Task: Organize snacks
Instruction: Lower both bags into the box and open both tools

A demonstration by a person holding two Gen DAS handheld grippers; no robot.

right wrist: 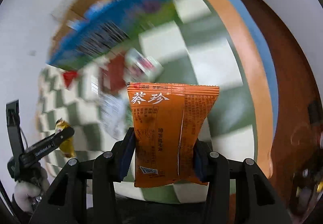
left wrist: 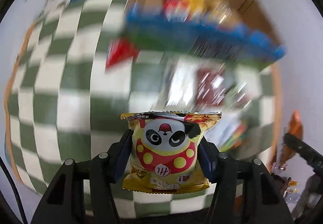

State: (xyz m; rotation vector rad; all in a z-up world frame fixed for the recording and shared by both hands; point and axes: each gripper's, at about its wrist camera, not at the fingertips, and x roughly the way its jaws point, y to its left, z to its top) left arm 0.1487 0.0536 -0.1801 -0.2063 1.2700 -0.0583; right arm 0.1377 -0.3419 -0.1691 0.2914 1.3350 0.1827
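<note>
My left gripper (left wrist: 165,151) is shut on a yellow snack packet with a panda face (left wrist: 167,149) and holds it above the checked cloth. My right gripper (right wrist: 164,155) is shut on an orange snack packet (right wrist: 171,123) with white characters. Each gripper shows in the other's view: the right one (left wrist: 298,143) at the far right with its orange packet (left wrist: 295,123), the left one (right wrist: 60,139) at the lower left with its yellow packet (right wrist: 65,143). A cardboard box (left wrist: 260,10) with several snacks in it stands ahead; it also shows in the right wrist view (right wrist: 84,4). The background is motion-blurred.
A green and white checked cloth (left wrist: 60,92) covers the table, with an orange rim (right wrist: 238,42). A blue and green packet (left wrist: 181,30) leans at the box front. A red packet (left wrist: 121,52) and other blurred packets (left wrist: 201,86) lie on the cloth.
</note>
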